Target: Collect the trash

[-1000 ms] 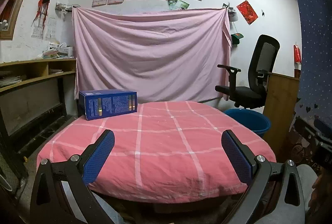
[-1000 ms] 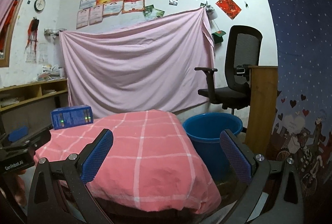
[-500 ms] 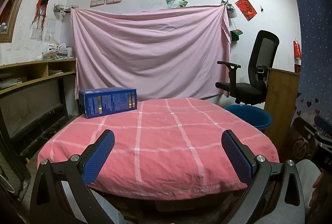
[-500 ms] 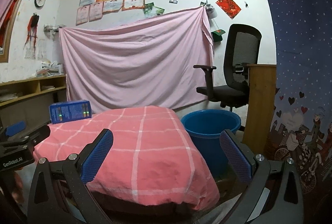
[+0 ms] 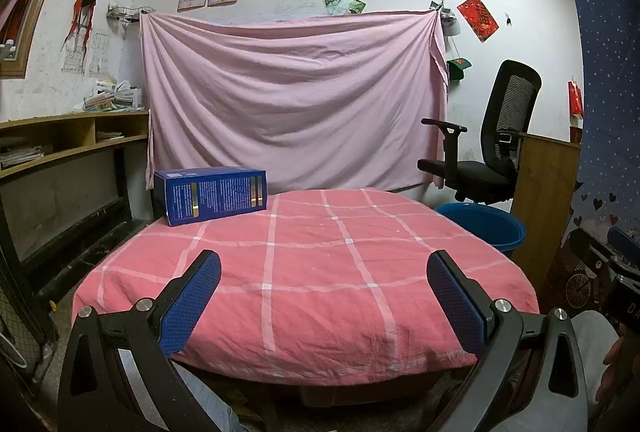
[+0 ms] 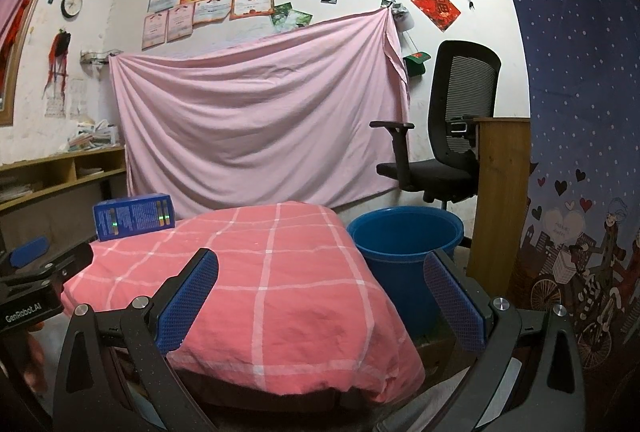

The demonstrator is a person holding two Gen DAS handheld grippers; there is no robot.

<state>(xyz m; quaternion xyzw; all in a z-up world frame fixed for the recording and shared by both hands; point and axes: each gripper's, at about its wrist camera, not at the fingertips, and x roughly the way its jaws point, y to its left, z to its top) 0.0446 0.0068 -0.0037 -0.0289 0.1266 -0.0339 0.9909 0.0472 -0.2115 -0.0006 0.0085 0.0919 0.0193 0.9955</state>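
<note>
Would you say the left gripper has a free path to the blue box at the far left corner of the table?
Probably yes. The left gripper is open and empty, and only bare pink checked cloth lies between it and the blue box. The box sits far back, so a long forward reach is needed.

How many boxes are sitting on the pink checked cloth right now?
1. The blue box lies at the far left corner of the pink checked cloth, near the shelf. Nothing else shows on the cloth; the blue bucket stands beside it on the floor.

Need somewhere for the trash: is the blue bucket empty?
Cannot tell. The blue bucket stands upright and open-topped beside the table; its visible inner wall is bare, the bottom hidden.
</note>
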